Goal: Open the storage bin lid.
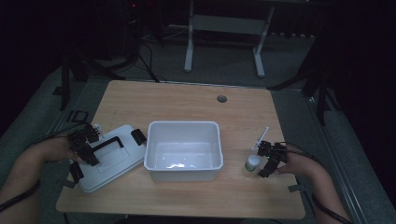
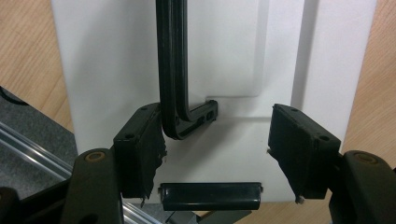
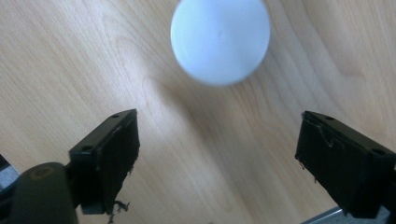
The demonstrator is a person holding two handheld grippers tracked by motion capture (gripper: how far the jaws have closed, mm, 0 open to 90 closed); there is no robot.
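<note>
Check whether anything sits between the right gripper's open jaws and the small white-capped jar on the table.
Nothing visible does. The right gripper is open above bare table, and the white-capped jar lies just ahead of the jaws with only wood between. In the high view the jar stands apart from the white bin.

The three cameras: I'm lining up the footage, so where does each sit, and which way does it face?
High view: above the person's side, looking forward and down on the table; both forearms, left gripper and right gripper show.
Left gripper view: rides the left gripper, looking down at the white lid and its black handle between open jaws.
Right gripper view: rides the right gripper, looking down at the white jar beyond open jaws.
Shared: the high view also shows the lid and jar.
</note>
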